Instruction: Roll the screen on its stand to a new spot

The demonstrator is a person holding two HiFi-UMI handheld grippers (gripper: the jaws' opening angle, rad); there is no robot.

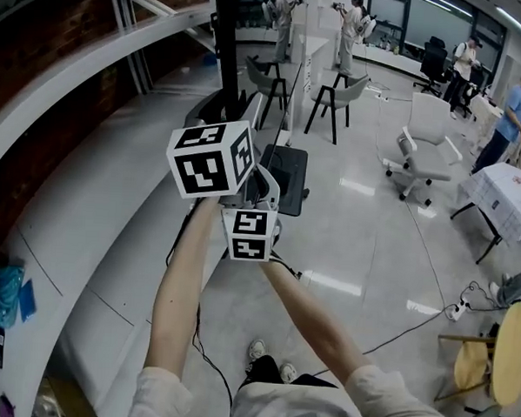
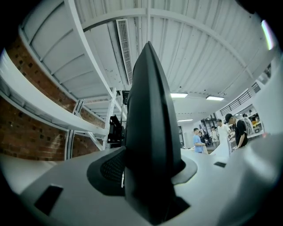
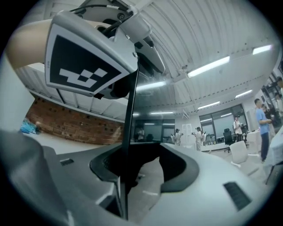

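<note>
Forearms bare: left arm (image 1: 177,277) and right arm (image 1: 311,315) both stretched fwd, side by side, to screen (image 2: 148,110). Screen stands upright, edge-on to us, on its stand (image 1: 287,174) over glossy pale floor (image 1: 364,226). We've got L gripper (image 2: 148,161) clamped on screen's thick, rounded matte-black back, above R gripper (image 3: 148,163). R gripper's jaws are apart w/ screen's thin dark edge between, by one jaw.

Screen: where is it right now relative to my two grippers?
In the head view the screen stands edge-on just beyond the left gripper and right gripper, left of the grey chairs.
</note>
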